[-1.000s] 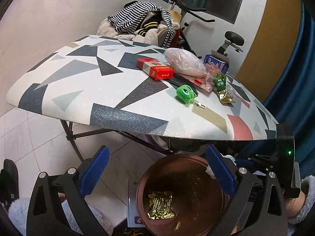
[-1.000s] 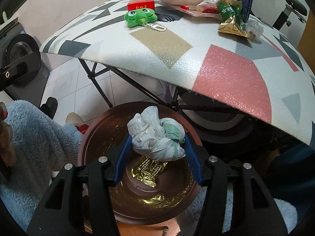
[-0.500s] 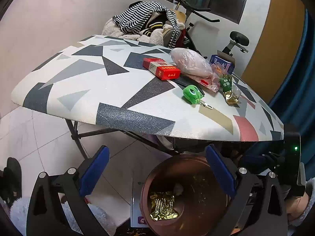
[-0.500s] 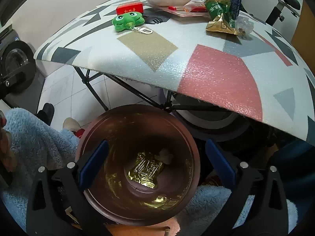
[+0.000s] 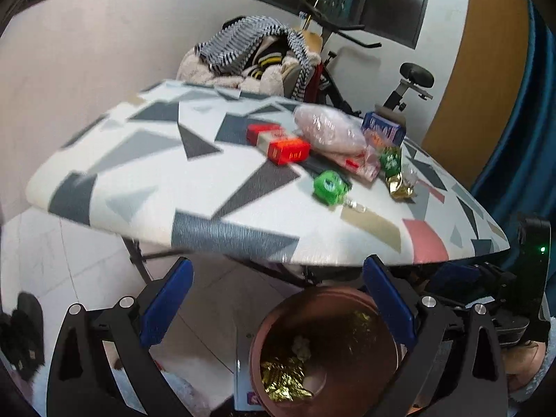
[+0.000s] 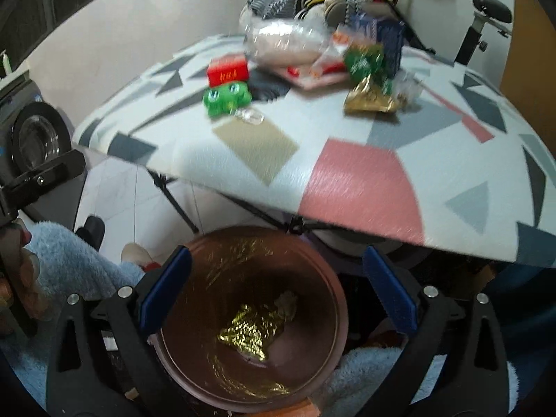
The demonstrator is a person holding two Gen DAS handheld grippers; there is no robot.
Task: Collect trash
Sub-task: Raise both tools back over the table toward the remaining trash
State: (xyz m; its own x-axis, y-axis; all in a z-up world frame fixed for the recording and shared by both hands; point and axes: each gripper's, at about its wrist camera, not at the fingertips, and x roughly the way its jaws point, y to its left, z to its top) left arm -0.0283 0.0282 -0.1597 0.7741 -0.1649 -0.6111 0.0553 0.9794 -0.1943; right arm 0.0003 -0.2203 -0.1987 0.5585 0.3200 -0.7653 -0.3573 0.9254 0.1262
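Below the table edge, on the floor, stands the brown bin (image 6: 250, 316), and the trash already dropped lies at its bottom: a gold wrapper (image 6: 250, 330) and a small crumpled white piece (image 6: 286, 300).

The left gripper (image 5: 274, 299) hangs near the bin with its jaws wide apart and nothing between them. The right gripper (image 6: 274, 295) is over the bin mouth; its jaws have just been opening, now stand fully wide, and hold nothing.

I judge that one drop is finished and the next pick is due. More trash waits on the patterned table (image 6: 347, 180): a gold packet (image 6: 368, 99) and a green wrapper (image 6: 365, 60). The next move asks for lifting over the table edge.

Only the right view shows a light blue fluffy sleeve (image 6: 62, 253) clearly. The left view shows the green toy (image 5: 328, 187) from the side.
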